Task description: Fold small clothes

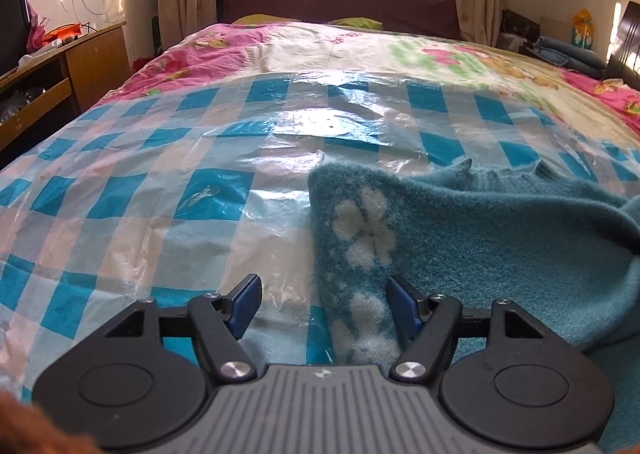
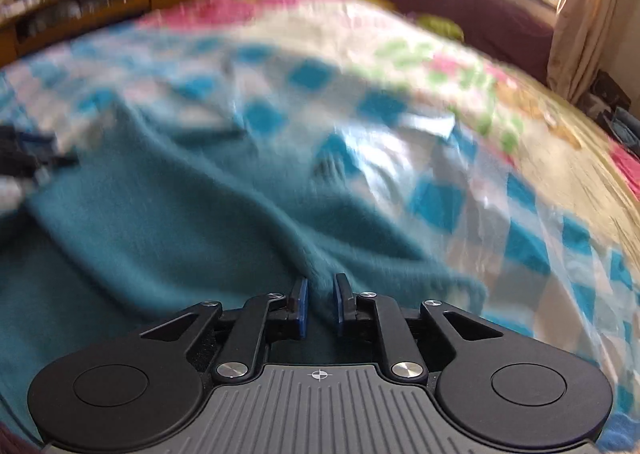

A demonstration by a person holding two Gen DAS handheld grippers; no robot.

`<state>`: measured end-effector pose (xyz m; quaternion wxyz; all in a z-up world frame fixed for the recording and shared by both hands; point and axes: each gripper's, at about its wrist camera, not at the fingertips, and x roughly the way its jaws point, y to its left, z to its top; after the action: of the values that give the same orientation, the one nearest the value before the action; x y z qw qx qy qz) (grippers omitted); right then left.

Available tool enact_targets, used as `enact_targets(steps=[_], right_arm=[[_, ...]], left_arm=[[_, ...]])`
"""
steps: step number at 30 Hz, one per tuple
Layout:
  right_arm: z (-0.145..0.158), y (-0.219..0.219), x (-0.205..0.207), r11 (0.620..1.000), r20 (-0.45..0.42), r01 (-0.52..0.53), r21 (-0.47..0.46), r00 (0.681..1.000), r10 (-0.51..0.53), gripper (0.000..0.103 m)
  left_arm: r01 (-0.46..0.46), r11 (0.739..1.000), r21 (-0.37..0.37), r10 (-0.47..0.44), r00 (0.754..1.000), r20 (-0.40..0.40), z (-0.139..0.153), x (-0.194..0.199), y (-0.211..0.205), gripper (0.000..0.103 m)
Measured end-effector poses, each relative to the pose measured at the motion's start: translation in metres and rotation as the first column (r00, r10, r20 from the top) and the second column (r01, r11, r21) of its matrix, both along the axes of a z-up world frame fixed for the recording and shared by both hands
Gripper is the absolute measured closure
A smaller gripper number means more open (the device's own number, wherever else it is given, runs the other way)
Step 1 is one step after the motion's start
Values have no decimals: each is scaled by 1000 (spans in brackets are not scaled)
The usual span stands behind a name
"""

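Observation:
A teal fleece garment [image 1: 480, 238] with white flowers along its left edge lies on the blue-checked plastic sheet [image 1: 160, 189] on the bed. My left gripper [image 1: 324, 294] is open, its jaws wide apart around the flowered edge near me. In the blurred right wrist view the same teal garment [image 2: 168, 213] fills the left and middle. My right gripper [image 2: 320, 294] is nearly shut, its pads pinching a raised ridge of the teal cloth. The left gripper [image 2: 24, 157] shows at the far left edge.
A floral bedsheet [image 1: 360, 49] covers the far half of the bed, with a dark red headboard [image 1: 340, 1] and window beyond. A wooden TV cabinet [image 1: 60, 69] stands left of the bed. Folded blue clothes [image 1: 568, 53] lie at the right.

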<state>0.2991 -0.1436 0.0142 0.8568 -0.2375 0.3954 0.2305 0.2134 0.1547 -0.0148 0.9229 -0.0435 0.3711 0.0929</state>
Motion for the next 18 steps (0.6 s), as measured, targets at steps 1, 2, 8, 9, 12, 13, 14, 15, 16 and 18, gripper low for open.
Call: enact_targets(steps=[1, 2, 8, 9, 12, 13, 14, 15, 16, 18], right_arm=[[1, -2, 2, 1000, 10, 14, 10, 1000, -14, 89], [6, -5, 4, 998, 20, 44, 35, 999, -44, 89], [43, -12, -13, 983, 122, 70, 171, 988, -91, 83], [43, -10, -20, 984, 137, 49, 173, 988, -74, 83], [33, -4, -28, 981, 94, -5, 195, 995, -13, 83], [23, 0, -26, 985, 51, 6, 173, 999, -15, 83], [14, 1, -23, 989, 16, 29, 143, 999, -31, 83], [0, 1, -19, 993, -37, 58, 106, 998, -54, 83], [-8, -1, -17, 993, -65, 74, 96, 996, -68, 83], [-7, -7, -21, 987, -65, 99, 126, 994, -92, 84]], left_arm=[[-5, 1000, 0, 5, 1000, -6, 1, 2, -1, 29], [-11, 1000, -1, 11, 1000, -9, 2, 2, -1, 29], [-7, 1000, 5, 7, 1000, 1, 8, -8, -2, 30], [-12, 1000, -7, 12, 1000, 6, 9, -11, -1, 30], [-17, 1000, -18, 17, 1000, 3, 10, -15, -1, 30], [-14, 1000, -13, 14, 1000, -5, 9, -17, -2, 30], [-11, 1000, -4, 11, 1000, -14, 8, -18, -3, 30], [-6, 1000, 4, 6, 1000, -23, 7, -20, -4, 29], [-3, 1000, 5, 3, 999, -32, 5, -21, -3, 29], [-16, 1000, -9, 16, 999, -38, 6, -23, 1, 29]])
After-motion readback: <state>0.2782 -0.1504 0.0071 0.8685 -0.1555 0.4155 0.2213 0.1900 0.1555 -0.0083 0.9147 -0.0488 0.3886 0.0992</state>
